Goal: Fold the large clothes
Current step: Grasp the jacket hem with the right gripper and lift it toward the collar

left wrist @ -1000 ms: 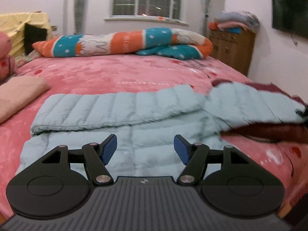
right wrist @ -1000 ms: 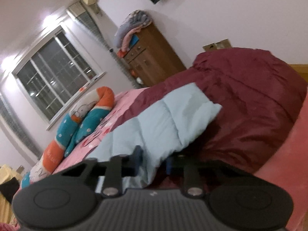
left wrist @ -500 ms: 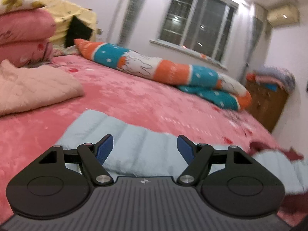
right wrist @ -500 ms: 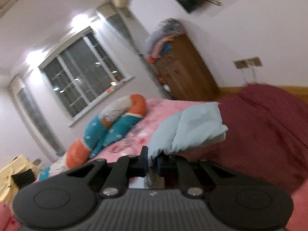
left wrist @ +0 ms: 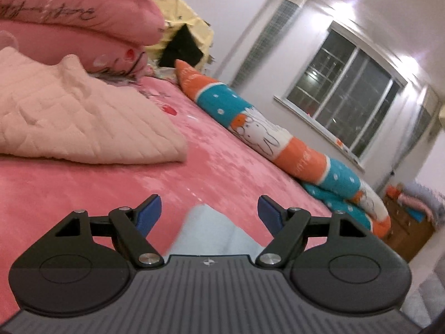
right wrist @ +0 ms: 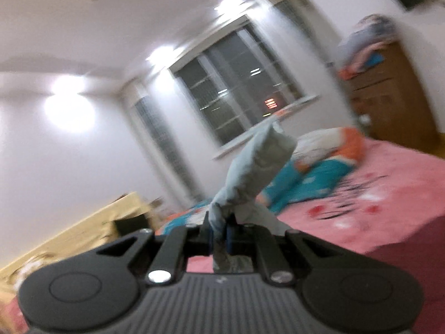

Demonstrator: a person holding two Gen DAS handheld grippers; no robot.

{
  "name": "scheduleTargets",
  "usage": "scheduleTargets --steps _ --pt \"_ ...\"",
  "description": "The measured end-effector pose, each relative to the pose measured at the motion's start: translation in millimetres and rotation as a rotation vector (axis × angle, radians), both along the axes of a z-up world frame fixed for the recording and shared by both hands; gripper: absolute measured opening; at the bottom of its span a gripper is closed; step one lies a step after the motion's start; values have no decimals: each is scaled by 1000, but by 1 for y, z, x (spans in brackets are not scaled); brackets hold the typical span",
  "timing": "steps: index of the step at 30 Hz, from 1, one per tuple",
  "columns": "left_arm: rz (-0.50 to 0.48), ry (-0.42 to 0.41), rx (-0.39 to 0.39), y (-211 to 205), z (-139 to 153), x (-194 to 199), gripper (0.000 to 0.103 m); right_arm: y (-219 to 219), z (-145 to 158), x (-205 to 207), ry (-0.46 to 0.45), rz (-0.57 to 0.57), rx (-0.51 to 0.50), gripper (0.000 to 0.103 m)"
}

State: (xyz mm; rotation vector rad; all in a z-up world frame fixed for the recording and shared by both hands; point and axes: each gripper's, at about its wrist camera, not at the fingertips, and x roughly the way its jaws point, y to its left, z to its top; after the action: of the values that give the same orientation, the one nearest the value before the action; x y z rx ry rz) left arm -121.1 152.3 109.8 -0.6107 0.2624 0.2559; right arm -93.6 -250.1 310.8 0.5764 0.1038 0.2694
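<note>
Right hand-held gripper (right wrist: 219, 236) lifted the pinched jacket (right wrist: 258, 164) sleeve; left hand-held gripper (left wrist: 205, 211), empty and opening, swung toward its corner. Mid-fold; next, carry the sleeve across.

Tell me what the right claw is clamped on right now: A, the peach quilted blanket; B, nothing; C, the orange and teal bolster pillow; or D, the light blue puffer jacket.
D: in the right wrist view the right claw is shut on a bunched fold of the light blue puffer jacket, which sticks up past its tips.
</note>
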Motion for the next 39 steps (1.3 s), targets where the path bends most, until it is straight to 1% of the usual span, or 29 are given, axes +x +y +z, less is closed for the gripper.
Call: scheduleTargets --steps 3,6,8,10,13,14,16,19,20,22,25,27,28,29,30,31,33,34,35,36,39 --pt "20 -3 -26 11 2 -2 96 49 9 26 -2 142 -4 5" --pt "27 -12 -60 19 4 -3 97 95 5 51 18 295 23 5" --pt "42 -17 -77 24 6 -3 97 125 -6 64 41 386 34 5" --pt "51 -26 -110 28 7 -7 97 154 -21 73 62 467 20 5" --pt "59 -34 -133 31 5 -18 97 198 -55 87 127 578 4 6" --pt "60 -36 -138 32 4 -19 97 210 -63 92 150 597 -7 6" --pt "58 -39 -148 32 4 -21 97 236 -88 96 203 625 -48 6" --pt "44 -40 -144 30 5 -24 97 263 -129 100 278 661 -106 6" --pt "38 -38 -140 35 6 -18 97 273 -136 91 289 661 -135 6" --pt "25 -35 -135 37 6 -18 97 285 -157 91 326 653 -202 7" --pt "-9 -32 -134 37 5 -17 98 299 -178 90 357 648 -286 9" --pt "-31 -25 -127 37 4 -12 98 308 -189 89 370 640 -359 13" --pt "-45 -20 -120 35 4 -11 98 310 -194 89 375 648 -380 15" --pt "-55 -16 -114 33 4 -10 98 309 -197 88 377 652 -401 19" --pt "-65 -12 -106 32 4 -9 98 313 -201 88 376 654 -420 27" --pt "-75 -9 -100 31 4 -7 98 316 -206 86 374 657 -434 32" --pt "-93 -6 -91 33 3 -1 98 319 -210 78 363 671 -447 51" --pt "-102 -7 -83 31 3 -1 98 320 -209 74 356 676 -455 55" --pt "-111 -11 -73 30 4 -1 98 322 -209 73 353 677 -463 63" --pt "-118 -15 -61 29 5 -1 98 324 -209 71 348 679 -469 69" --pt "-149 -35 -34 26 5 -2 98 315 -200 61 332 678 -453 77"
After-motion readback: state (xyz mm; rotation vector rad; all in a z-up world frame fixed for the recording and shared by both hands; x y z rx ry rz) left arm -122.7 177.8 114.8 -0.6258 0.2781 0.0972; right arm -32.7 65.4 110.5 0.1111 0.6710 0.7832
